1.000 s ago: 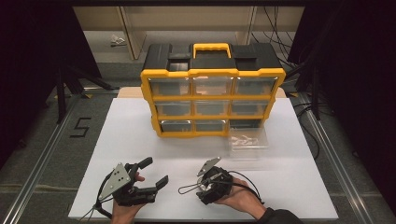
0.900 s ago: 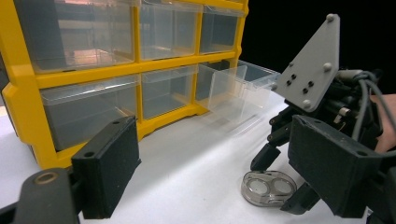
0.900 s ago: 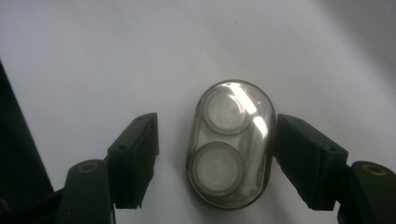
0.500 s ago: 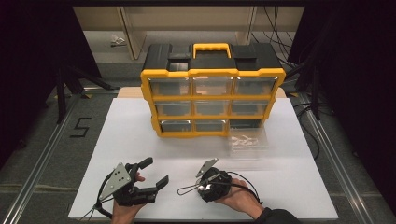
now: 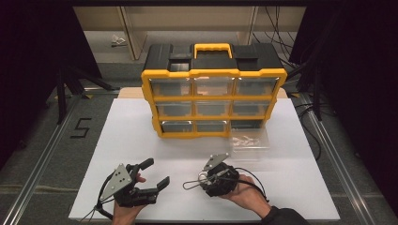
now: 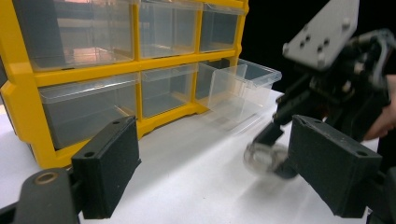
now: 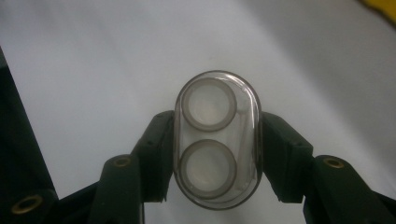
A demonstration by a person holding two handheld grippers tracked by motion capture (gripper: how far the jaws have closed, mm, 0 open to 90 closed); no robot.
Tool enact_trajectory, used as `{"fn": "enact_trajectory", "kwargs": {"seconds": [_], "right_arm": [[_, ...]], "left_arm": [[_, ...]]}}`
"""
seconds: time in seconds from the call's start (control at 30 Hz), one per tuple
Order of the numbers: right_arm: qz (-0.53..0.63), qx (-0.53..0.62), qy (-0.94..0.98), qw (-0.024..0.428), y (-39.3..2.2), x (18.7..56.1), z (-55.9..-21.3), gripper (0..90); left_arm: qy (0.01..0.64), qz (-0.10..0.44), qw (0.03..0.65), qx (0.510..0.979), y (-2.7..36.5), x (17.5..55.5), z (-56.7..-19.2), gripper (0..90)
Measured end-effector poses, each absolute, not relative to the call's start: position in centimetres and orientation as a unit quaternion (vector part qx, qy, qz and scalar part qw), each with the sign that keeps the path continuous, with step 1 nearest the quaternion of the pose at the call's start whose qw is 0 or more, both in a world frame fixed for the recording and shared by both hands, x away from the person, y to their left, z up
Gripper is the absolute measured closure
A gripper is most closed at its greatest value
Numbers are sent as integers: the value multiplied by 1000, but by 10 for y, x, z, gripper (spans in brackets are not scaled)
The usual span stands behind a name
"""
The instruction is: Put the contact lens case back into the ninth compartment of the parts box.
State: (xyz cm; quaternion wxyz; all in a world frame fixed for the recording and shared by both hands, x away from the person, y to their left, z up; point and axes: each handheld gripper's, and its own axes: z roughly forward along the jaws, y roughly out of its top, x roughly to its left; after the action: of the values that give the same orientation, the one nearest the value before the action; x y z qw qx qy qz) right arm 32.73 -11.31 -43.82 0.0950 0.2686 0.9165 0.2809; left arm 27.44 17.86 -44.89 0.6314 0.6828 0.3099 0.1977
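My right gripper (image 7: 217,154) is shut on a small clear oval case (image 7: 217,140) with two round wells, held low over the white table. In the high view that right gripper (image 5: 203,177) is at the front centre, pointing left, in a hand. From the left gripper view the case (image 6: 264,156) looks blurred under the right gripper (image 6: 273,140). My left gripper (image 5: 155,173) stands open at the front left, its jaws (image 6: 219,177) wide apart with nothing between them.
A yellow organizer (image 5: 213,101) with clear drawers stands at the back of the white table (image 5: 122,136). One clear drawer (image 5: 248,140) sits pulled out on the table by its lower right corner, with small pale items inside. Metal rails run along both sides.
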Motion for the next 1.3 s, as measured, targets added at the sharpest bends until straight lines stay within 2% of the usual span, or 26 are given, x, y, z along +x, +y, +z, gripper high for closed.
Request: {"fn": "enact_trajectory", "kwargs": {"seconds": [0.53,1.3], "right_arm": [[378,311,863,125,-156,340,-394,495],[418,327,833,156,-179,344,-377,495]], "left_arm": [[312,198,633,680,179,275,-449,163],[316,199,634,677,181,274,-449,163]]}}
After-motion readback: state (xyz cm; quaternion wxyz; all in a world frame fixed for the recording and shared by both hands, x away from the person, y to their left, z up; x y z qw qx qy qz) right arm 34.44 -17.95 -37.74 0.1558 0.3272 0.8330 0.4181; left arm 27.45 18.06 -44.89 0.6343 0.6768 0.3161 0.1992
